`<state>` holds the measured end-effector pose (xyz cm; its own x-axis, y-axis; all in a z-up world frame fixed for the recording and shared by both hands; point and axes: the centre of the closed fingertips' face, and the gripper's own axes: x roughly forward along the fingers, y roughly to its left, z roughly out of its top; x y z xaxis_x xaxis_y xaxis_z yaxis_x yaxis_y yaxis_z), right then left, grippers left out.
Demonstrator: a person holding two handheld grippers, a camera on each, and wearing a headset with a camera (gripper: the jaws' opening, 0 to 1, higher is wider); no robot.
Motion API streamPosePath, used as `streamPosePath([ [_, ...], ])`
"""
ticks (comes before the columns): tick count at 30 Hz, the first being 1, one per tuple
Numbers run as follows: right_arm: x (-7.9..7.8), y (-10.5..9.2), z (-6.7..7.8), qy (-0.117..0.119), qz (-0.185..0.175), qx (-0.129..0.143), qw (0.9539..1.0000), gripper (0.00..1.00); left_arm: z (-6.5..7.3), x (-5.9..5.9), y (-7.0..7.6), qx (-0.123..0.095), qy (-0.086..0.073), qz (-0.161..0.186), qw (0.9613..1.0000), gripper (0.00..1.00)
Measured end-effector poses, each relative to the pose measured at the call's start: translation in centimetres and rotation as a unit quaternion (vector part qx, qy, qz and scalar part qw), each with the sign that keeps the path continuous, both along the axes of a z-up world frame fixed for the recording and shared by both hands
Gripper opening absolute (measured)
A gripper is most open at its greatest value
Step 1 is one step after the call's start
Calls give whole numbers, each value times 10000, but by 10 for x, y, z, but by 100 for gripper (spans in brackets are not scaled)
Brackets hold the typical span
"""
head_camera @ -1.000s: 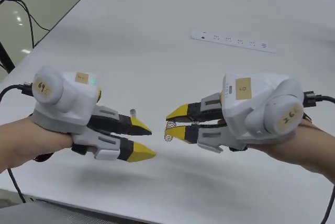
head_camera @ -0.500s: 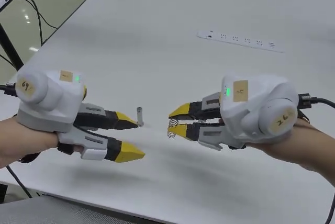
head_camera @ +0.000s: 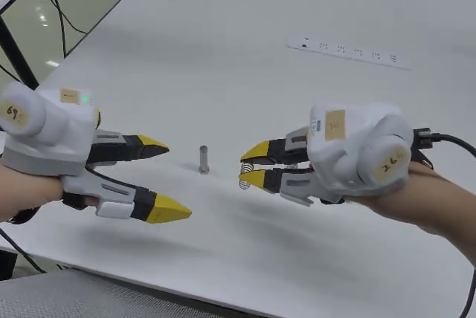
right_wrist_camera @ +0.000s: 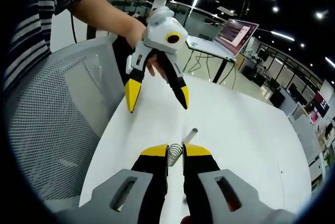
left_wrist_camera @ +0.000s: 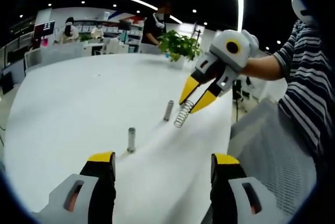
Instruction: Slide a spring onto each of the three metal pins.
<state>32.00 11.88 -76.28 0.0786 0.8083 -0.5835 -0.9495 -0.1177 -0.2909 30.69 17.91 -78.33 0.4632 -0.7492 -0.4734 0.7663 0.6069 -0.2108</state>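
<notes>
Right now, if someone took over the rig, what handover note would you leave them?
Left gripper: open, holding nothing.
Right gripper: shut on a spring, held over the table.
Pins: in the left gripper view two stand upright, the near pin and the far pin beside the spring, both bare.
Done: one spring picked up.
Left: seat it on a pin, then fit the others.
</notes>
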Motion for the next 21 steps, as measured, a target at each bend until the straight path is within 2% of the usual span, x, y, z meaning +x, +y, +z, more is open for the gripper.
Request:
streamPosePath([
  [11,7,8,-6,19,10,-70,10000,7,-2,5,13,-54,-93,335,9994,95],
  [17,13,10,-6,68,-87,-54,9999,7,3,9,12,-157,-209,380,9989,98],
  [21,16,12,-3,84,-154,1,9998,7,3,8,9,-179,-219,325,9991,98],
])
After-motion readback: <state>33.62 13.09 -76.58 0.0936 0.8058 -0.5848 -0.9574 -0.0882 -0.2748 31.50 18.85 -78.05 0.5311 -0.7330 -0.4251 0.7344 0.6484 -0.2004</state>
